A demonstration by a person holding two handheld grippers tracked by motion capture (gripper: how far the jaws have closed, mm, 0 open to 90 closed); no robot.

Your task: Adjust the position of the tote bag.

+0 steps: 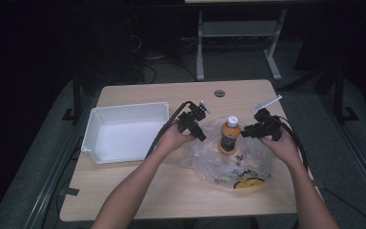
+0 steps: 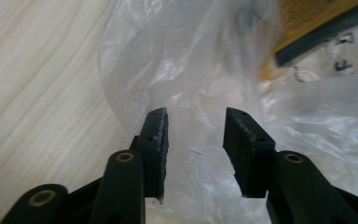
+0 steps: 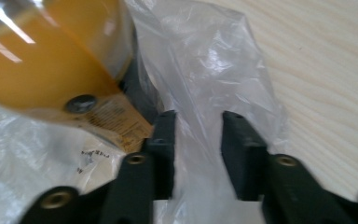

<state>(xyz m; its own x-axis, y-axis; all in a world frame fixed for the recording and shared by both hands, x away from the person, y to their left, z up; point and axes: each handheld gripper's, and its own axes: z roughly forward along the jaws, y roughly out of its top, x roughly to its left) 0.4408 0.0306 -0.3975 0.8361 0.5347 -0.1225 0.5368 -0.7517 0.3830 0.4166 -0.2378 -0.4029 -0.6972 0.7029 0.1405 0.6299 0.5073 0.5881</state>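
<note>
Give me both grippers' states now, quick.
Left gripper: open, clear plastic bag film between its jaws, not pinched.
Right gripper: open, bag film between its jaws, beside the orange juice bottle.

One orange-filled plastic bottle with a white cap (image 1: 229, 134), one crumpled clear plastic bag (image 1: 219, 164), one white rectangular plastic bin (image 1: 124, 132), two black two-jaw grippers, one light wooden table (image 1: 138, 191)

The counter (image 1: 138, 191) is pale wood-grain laminate, smooth and matt. The bag (image 1: 209, 160) is thin clear plastic, crinkled and glossy where light catches its folds. The bottle (image 1: 229, 135) is shiny clear plastic with a white cap and a printed paper label. The bin (image 1: 124, 132) is smooth white plastic. Each tool (image 2: 196, 135) has matt black plastic jaws with rough, scuffed pads.
</note>
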